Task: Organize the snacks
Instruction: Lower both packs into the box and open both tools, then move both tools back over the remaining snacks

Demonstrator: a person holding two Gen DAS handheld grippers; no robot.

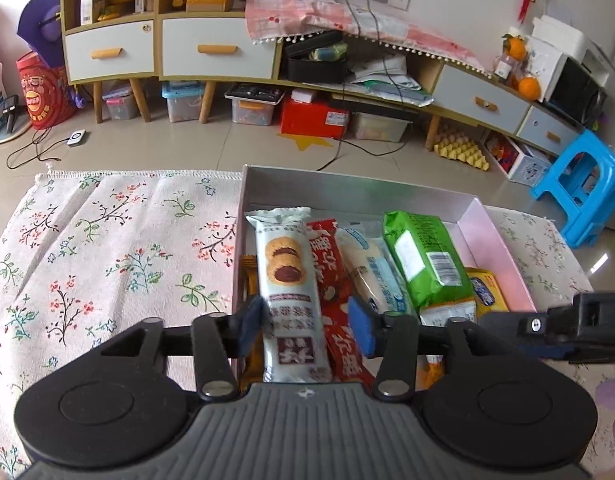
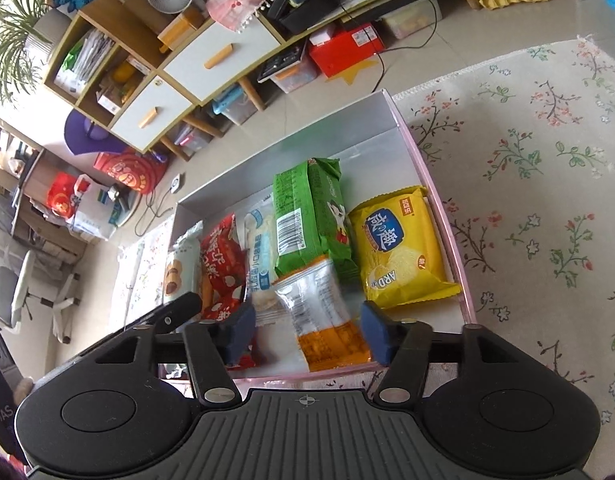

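A pink box (image 1: 503, 240) (image 2: 423, 168) on the flowered cloth holds several snack packs. My left gripper (image 1: 307, 326) is open over its near end, jaws either side of a white cookie pack (image 1: 285, 280) and a red pack (image 1: 335, 300). Further right lie a pale blue pack (image 1: 373, 272), a green pack (image 1: 423, 264) and a yellow pack (image 1: 485, 290). My right gripper (image 2: 307, 330) is open above an orange-and-clear pack (image 2: 321, 312), which lies in the box. The green pack (image 2: 311, 220) and yellow chips pack (image 2: 399, 248) lie beyond it.
The flowered cloth (image 1: 107, 248) (image 2: 547, 160) spreads on both sides of the box. The right gripper's body (image 1: 567, 328) shows at the right edge of the left wrist view. Beyond are cabinets (image 1: 167, 48), storage bins and a blue stool (image 1: 579, 184) on the floor.
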